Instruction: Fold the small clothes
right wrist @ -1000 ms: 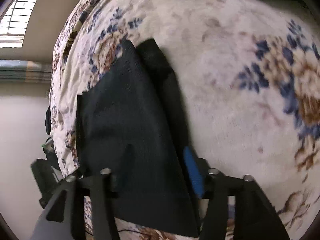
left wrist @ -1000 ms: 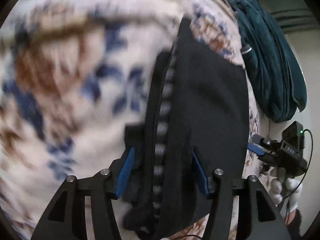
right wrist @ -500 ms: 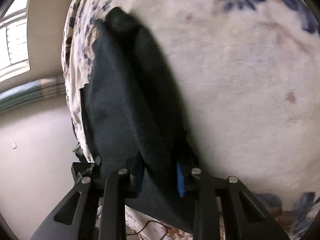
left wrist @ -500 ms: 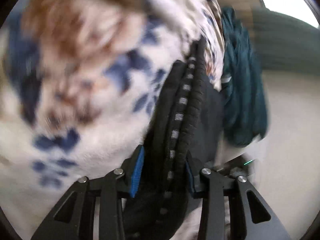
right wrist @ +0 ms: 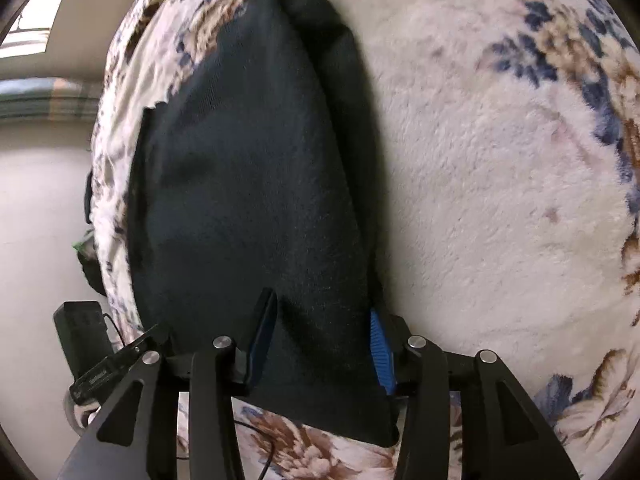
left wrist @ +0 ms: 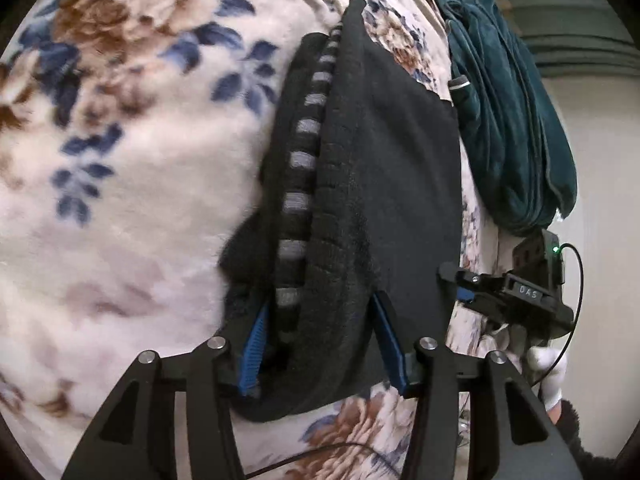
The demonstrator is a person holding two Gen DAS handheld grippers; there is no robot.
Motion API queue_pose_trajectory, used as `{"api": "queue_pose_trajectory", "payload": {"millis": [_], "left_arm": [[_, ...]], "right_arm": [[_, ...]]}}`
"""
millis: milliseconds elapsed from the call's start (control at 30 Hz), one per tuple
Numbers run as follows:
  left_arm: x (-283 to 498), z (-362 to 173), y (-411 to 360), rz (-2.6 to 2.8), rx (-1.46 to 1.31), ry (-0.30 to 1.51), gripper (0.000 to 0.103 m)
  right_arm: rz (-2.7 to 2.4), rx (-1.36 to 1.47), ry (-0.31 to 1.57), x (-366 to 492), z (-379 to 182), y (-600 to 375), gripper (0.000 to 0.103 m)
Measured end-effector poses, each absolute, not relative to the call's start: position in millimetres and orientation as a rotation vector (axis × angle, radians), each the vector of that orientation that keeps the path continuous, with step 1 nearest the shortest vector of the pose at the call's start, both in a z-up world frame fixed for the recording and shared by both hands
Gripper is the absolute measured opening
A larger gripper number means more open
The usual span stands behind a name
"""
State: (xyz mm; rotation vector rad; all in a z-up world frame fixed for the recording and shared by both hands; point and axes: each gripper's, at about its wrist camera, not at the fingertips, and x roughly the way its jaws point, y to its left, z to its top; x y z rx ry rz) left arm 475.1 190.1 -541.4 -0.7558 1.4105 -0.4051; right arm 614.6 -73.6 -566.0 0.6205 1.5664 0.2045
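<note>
black garment (left wrist: 384,184) lies between parted left gripper (left wrist: 320,344) fingers.

A cream plush floral blanket (left wrist: 140,200) is covering the bed. A folded black knit garment (left wrist: 380,168) is lying along its near edge, a teal velvet garment (left wrist: 516,120) bunching at the right edge.

Both wrist views closely share the black garment (left wrist: 384,184).

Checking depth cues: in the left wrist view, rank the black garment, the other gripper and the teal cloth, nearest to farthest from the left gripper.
1. Black garment, between the left gripper fingers.
2. Right gripper, low right, at the garment's edge.
3. Teal cloth, upper right, beyond the garment.
</note>
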Motion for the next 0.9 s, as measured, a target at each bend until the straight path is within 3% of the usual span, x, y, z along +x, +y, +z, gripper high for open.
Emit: {"api": "queue_pose_trajectory", "payload": {"millis": [100, 167, 200, 267, 367, 500, 633, 767, 867, 900], "left_arm": [[467.9, -539.9, 189.9, -0.47, -0.821, 1.361, 0.045], [463.6, -548.0, 199.4, -0.562, -1.069, 1.272, 0.041], [459.4, -553.4, 207.8, -0.598, -1.204, 1.213, 0.036], [453.3, -576.8, 220.0, -0.649, -1.435, 1.159, 0.035], [454.0, -595.6, 229.0, -0.508, -1.232, 1.313, 0.034], [467.5, -556.3, 221.1, -0.511, -1.01, 1.333, 0.036], [490.7, -532.4, 203.5, -0.506, -0.871, 1.325, 0.06], [515.8, -546.3, 178.0, -0.459, -0.74, 1.322, 0.058], [514.4, -555.8, 168.3, -0.515, -0.798, 1.265, 0.055], [511.5, -555.1, 167.6, -0.563, -0.853, 1.236, 0.05]], "right_arm": [[0.208, 0.675, 1.549, 613.5, -568.5, -71.7, 0.046], [0.224, 0.751, 1.535, 612.5, -570.2, -73.0, 0.036], [0.24, 0.798, 1.526, 610.6, -572.2, -77.5, 0.035], [0.26, 0.962, 1.508, 604.9, -582.7, -93.1, 0.034], [0.217, 0.975, 1.522, 598.3, -594.7, -107.0, 0.031], [0.18, 0.683, 1.515, 603.3, -566.9, -84.4, 0.031], [0.164, 0.56, 1.478, 609.5, -547.6, -78.5, 0.034], [0.169, 0.659, 1.498, 608.7, -563.4, -86.2, 0.039], [0.159, 0.763, 1.49, 605.6, -575.0, -86.7, 0.041], [0.152, 0.797, 1.483, 604.8, -576.6, -86.2, 0.04]]}}
